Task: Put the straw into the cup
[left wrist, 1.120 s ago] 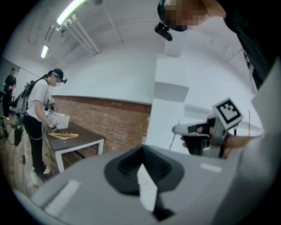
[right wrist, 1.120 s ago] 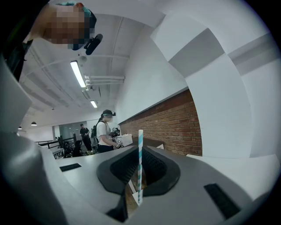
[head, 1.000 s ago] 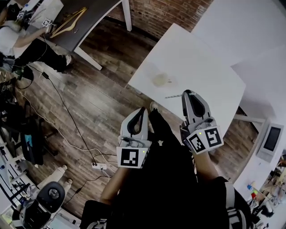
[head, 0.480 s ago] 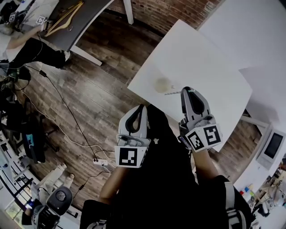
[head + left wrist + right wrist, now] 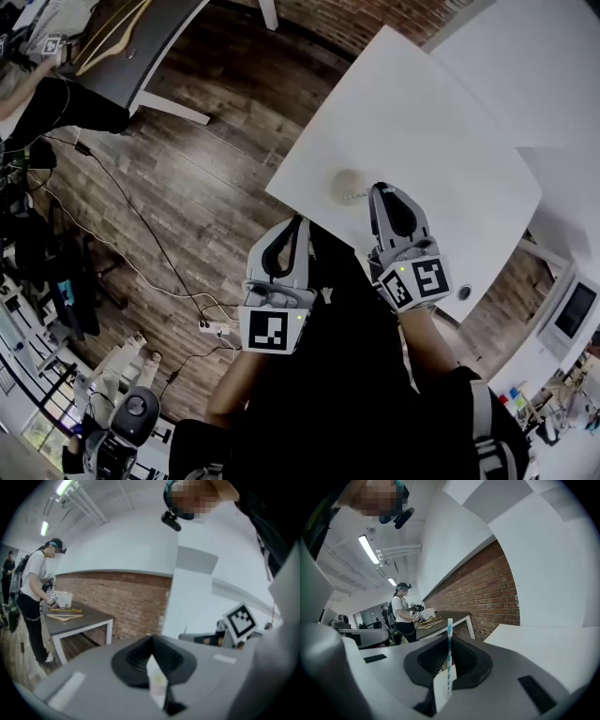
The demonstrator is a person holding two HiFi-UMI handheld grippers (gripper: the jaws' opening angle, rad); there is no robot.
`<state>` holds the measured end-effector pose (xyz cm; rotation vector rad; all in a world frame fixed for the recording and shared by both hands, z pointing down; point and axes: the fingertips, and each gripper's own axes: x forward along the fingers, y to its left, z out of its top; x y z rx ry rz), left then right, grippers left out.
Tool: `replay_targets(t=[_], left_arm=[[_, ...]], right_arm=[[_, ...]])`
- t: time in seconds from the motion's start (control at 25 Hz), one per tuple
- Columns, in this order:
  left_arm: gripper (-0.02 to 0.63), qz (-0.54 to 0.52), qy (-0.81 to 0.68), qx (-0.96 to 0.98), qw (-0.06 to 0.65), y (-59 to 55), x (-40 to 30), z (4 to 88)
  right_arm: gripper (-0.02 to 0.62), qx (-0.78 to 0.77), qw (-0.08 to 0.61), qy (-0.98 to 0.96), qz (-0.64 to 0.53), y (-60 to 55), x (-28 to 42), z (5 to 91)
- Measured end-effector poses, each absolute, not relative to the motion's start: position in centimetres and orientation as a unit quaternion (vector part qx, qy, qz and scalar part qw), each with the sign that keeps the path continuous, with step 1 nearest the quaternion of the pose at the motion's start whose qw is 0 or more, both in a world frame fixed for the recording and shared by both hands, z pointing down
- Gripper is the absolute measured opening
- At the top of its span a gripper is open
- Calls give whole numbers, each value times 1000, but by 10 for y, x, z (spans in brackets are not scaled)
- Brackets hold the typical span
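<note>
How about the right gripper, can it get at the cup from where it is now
Probably yes. The right gripper holds the straw right beside the cup near the table's edge, with nothing between them; the left gripper hangs clear to the side.

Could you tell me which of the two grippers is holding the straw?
The right gripper: its jaws clamp the striped straw, while the left gripper holds nothing.

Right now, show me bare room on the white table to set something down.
The table is bare nearly everywhere: from the cup to the far edge by the brick wall, and along the right side. Only the near edge is crowded: cup, straw, right gripper.
</note>
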<state>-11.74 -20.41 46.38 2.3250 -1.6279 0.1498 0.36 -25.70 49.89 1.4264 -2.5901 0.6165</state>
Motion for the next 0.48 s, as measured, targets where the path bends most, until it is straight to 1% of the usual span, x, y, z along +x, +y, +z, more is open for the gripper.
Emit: replay_targets(t=[0.16, 0.48], left_arm=[[5, 62, -564, 806, 166, -231, -116, 489], [5, 62, -555, 808, 189, -225, -114, 491]], right_arm=[[21, 466, 77, -854, 220, -280, 0, 534], [21, 465, 108, -845, 240, -261, -2, 552]])
